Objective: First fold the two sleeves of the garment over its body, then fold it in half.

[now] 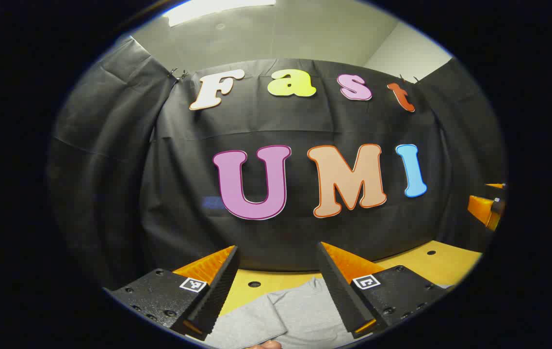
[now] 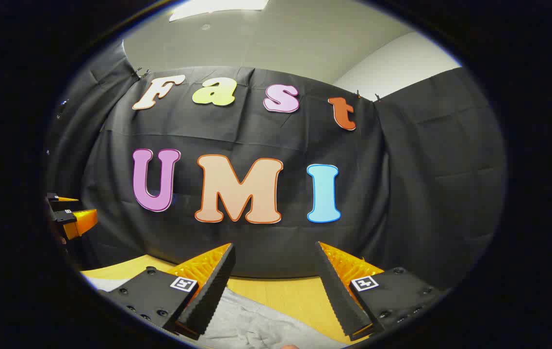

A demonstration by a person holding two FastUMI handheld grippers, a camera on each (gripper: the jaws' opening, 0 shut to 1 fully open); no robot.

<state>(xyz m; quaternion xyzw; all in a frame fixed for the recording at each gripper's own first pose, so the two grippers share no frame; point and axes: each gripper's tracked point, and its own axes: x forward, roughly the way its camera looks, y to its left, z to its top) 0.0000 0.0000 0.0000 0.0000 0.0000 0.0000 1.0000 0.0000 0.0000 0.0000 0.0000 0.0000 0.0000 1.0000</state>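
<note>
While both grippers are held up above the yellow table (image 1: 443, 264), level with the booth's back wall, nothing is gripped by either. The left gripper (image 1: 276, 286) is seen with its fingers wide apart and empty, and the grey garment (image 1: 295, 315) lies flat on the table below and between them. The right gripper (image 2: 273, 286) is likewise spread open, with the garment (image 2: 251, 327) under its left finger and reaching toward the view's lower edge. Each gripper is caught at the far side edge of the other's view, so the two are judged to be held side by side and well apart.

How far the sleeves are folded cannot be told, since little of the cloth is shown. If a sleeve fold is the step in hand, it is judged best done as follows: the gripper is to be tipped downward until the cloth is properly seen, and a sleeve is to be taken near its cuff, one layer only, with the lower finger slid beneath it. The sleeve should then be lifted just clear, carried across the body and laid flat before release, so that no wrinkle is dragged into the body.
</note>
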